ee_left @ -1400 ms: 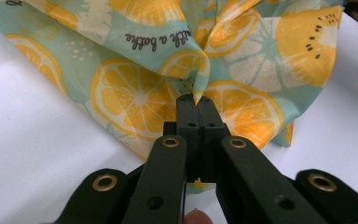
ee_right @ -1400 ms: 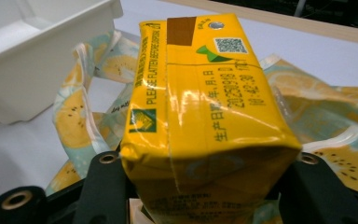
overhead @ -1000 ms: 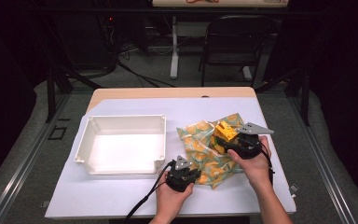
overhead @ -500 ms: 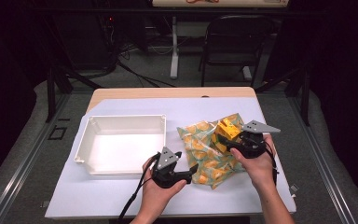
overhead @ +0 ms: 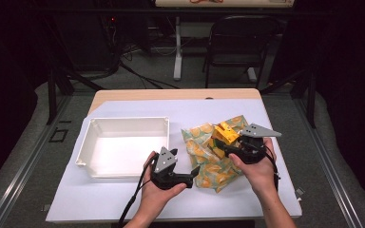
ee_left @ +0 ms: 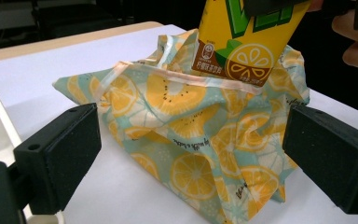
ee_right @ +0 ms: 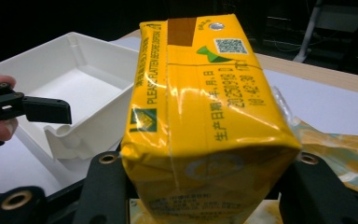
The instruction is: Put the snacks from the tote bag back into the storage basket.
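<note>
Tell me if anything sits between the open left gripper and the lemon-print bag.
Nothing visible does. The left gripper faces the bag with open fingers and bare white table between them. The yellow drink carton, held by the right gripper, sticks out of the bag's top, above that path.

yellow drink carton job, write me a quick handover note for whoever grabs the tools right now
Right tool: shut on the yellow drink carton, holding it above the lemon-print bag, its lower end at the bag's mouth.
Left tool: open, jaws spread either side of the bag, not gripping it.
White tray: on the table left of the bag, nothing in it.
Done: carton is gripped and mostly out of the bag.
Left: probably steady the bag with the left tool, lift the carton clear, then set it in the tray, if that is where it goes.
</note>
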